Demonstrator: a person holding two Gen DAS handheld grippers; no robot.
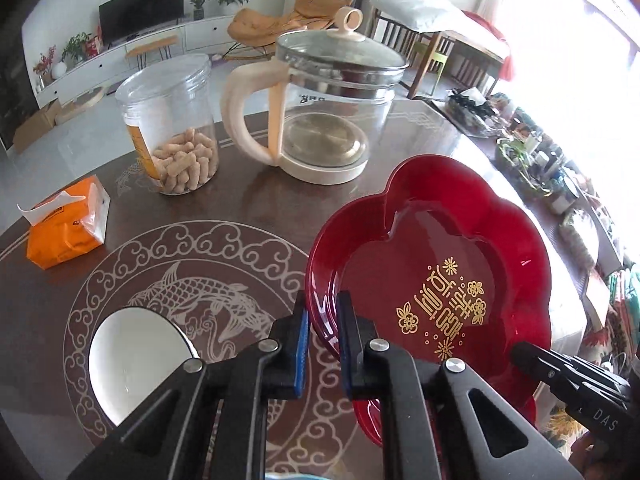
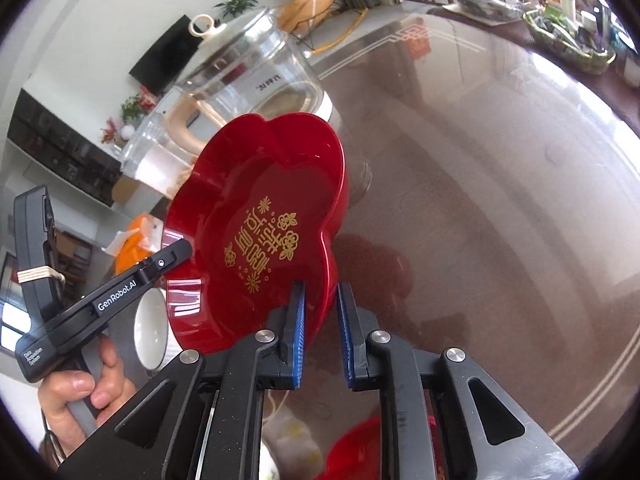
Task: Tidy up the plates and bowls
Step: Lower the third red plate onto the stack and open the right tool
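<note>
Up off the worktop (image 1: 280, 208), a red flower-shaped plate (image 1: 436, 264) with gold characters is carried between both tools, tilted rather than level. In the left wrist view the left tool (image 1: 323, 320) pinches the plate's near left rim, one blue-padded finger (image 1: 302, 344) outside the rim and the other inside the dish. The right tool's black tip (image 1: 524, 354) meets the plate's lower right edge in that same view. From the right wrist view the right tool (image 2: 321, 312) is clamped on the plate's (image 2: 260, 216) lower rim, its blue pads (image 2: 298, 320) close together with the rim between them, and the left tool (image 2: 176, 254), marked GenRobot.AI, grips the opposite rim at the left. A person's hand (image 2: 80, 396) wraps that tool's handle. Below the plate, near the left tool, a white bowl (image 1: 136, 364) stands on the dark worktop, which bears a pale fish and cloud pattern. Farther back stand a glass kettle (image 1: 332, 112) with a cream handle and base, and just beside it a clear plastic jar (image 1: 172, 124) holding some tan snack sticks. An orange tissue pack (image 1: 66, 228) lies at the left edge of the worktop. Something red (image 2: 356, 452) shows low in the right wrist view, too hidden to name.
</note>
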